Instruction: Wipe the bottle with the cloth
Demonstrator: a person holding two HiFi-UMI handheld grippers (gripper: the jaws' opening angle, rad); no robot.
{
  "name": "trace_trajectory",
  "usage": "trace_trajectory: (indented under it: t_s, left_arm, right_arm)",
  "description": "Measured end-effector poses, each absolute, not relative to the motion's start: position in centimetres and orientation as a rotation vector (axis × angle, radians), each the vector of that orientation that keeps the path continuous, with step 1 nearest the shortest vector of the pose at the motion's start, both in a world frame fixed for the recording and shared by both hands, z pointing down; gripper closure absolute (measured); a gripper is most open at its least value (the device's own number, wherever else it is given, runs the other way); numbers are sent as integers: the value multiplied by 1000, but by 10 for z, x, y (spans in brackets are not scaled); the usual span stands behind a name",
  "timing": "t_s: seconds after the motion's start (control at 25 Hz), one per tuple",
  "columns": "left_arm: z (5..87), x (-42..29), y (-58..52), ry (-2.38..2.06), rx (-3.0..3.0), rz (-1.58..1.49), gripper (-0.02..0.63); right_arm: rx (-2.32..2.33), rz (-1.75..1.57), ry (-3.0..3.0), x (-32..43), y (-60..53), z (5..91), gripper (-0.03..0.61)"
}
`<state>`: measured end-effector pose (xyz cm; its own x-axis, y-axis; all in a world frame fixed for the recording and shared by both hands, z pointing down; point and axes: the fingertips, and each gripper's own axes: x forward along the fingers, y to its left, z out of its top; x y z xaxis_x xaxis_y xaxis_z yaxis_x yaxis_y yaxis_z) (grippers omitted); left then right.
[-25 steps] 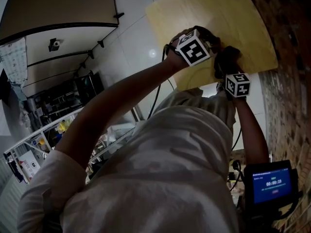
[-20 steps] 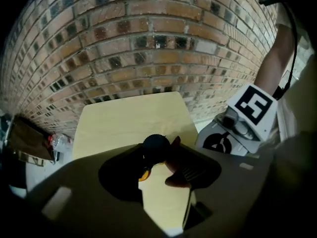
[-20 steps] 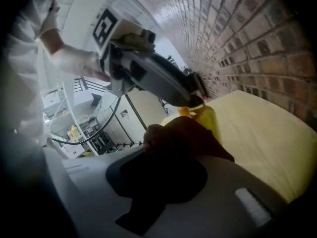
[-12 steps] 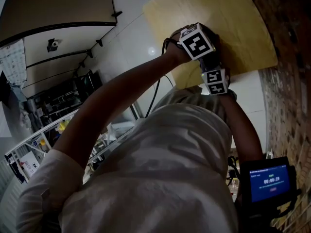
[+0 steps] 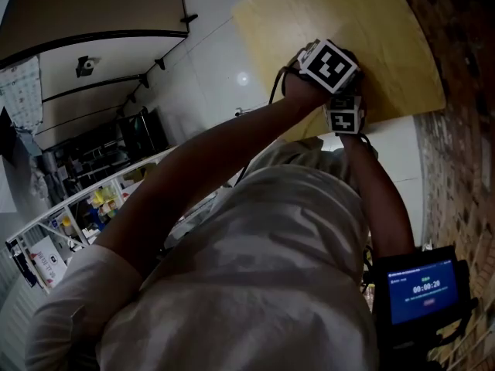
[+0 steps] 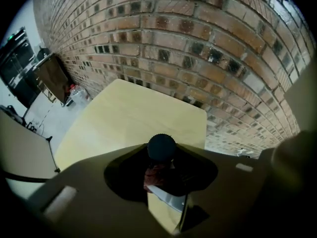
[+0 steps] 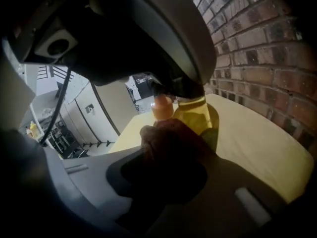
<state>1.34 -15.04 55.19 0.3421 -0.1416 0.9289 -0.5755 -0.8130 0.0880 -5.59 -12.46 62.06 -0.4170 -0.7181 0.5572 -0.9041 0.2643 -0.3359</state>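
A bottle of yellow liquid (image 7: 196, 117) with a black cap (image 6: 161, 147) stands on the pale wooden table (image 6: 124, 118). My left gripper (image 6: 161, 155) comes down over it from above, shut on the bottle at its neck. In the right gripper view the left gripper's body (image 7: 148, 33) fills the top. My right gripper (image 7: 168, 155) is shut on a dark reddish cloth (image 7: 173, 138), which presses against the bottle's side. The cloth (image 6: 154, 175) also shows below the cap. In the head view both grippers (image 5: 329, 64) (image 5: 344, 118) sit close together over the table; the bottle is hidden.
A brick wall (image 5: 464, 91) runs along the table's far and right sides. The table's edge (image 5: 255, 60) drops to a white tiled floor (image 5: 209, 68). A device with a lit blue screen (image 5: 421, 288) hangs at my right side.
My right gripper has swung left until it sits just under the left gripper. The left gripper has drifted slightly right over the table.
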Motion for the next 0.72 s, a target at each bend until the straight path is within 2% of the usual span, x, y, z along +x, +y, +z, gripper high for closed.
trace_trajectory:
  t_s: [0.24,0.32,0.56,0.72]
  left_arm:
    - [549,15,-143,-648,2173,1450,437]
    - [548,16,-143,-655,2178,1447,437]
    - [550,9,-144,-658,2181,1446,437]
    - [557,-3,-147,-560,2254,1517,439]
  right_arm:
    - [1445,1135,-2134,-47,-119,665,512]
    - [1421,1293,-2065,-43,-112,702,512]
    - [1257,1845,-2015,-40,-101,687,512]
    - [1189,1845,-2098,-22,-75,684,512]
